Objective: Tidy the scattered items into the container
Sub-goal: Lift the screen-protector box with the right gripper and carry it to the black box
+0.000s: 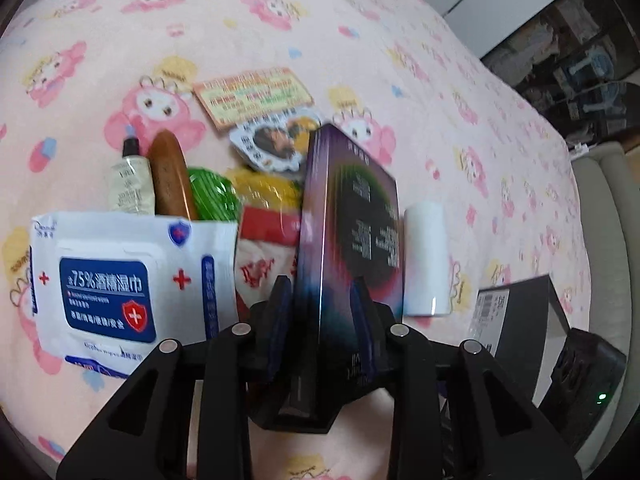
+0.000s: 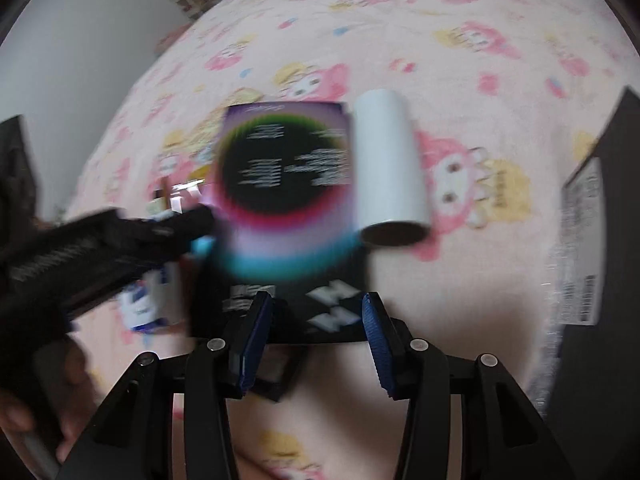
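My left gripper (image 1: 322,294) is shut on a flat purple box (image 1: 352,216) with a dark circle on its face, held on edge above the pink bedspread. The box also shows in the right wrist view (image 2: 286,188), blurred, with the left gripper (image 2: 120,236) coming in from the left. My right gripper (image 2: 316,308) is open and empty, just below the box. A white roll (image 1: 426,258) lies right of the box, also seen in the right wrist view (image 2: 390,168). A black container (image 1: 520,320) sits at the right, its wall in the right wrist view (image 2: 588,240).
A wet-wipes pack (image 1: 120,280), a cream tube (image 1: 130,184), a brown oblong item (image 1: 170,176), a green ball (image 1: 212,192), snack packets (image 1: 268,208) and cards (image 1: 254,98) lie left of the box. A dark device (image 1: 588,380) sits at the bed's right edge.
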The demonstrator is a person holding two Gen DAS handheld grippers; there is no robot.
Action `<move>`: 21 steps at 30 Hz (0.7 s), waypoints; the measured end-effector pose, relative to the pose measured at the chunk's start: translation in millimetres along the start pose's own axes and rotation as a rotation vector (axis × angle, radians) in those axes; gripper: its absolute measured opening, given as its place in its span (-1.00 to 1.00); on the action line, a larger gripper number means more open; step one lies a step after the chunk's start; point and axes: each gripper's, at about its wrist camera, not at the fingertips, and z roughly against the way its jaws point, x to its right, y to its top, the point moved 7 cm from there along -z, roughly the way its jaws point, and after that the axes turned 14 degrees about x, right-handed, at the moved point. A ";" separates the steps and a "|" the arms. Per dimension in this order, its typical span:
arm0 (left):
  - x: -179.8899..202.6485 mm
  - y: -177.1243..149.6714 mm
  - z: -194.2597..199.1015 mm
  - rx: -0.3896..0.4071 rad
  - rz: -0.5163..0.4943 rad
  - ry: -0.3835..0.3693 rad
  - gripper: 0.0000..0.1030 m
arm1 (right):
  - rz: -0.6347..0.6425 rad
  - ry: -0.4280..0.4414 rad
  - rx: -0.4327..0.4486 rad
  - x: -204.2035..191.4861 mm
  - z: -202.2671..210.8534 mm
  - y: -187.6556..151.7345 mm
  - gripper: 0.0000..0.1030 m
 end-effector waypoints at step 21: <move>6.6 -20.5 -22.2 -0.096 -0.050 0.035 -0.10 | -0.135 0.145 -0.042 -2.4 17.7 -20.2 -0.06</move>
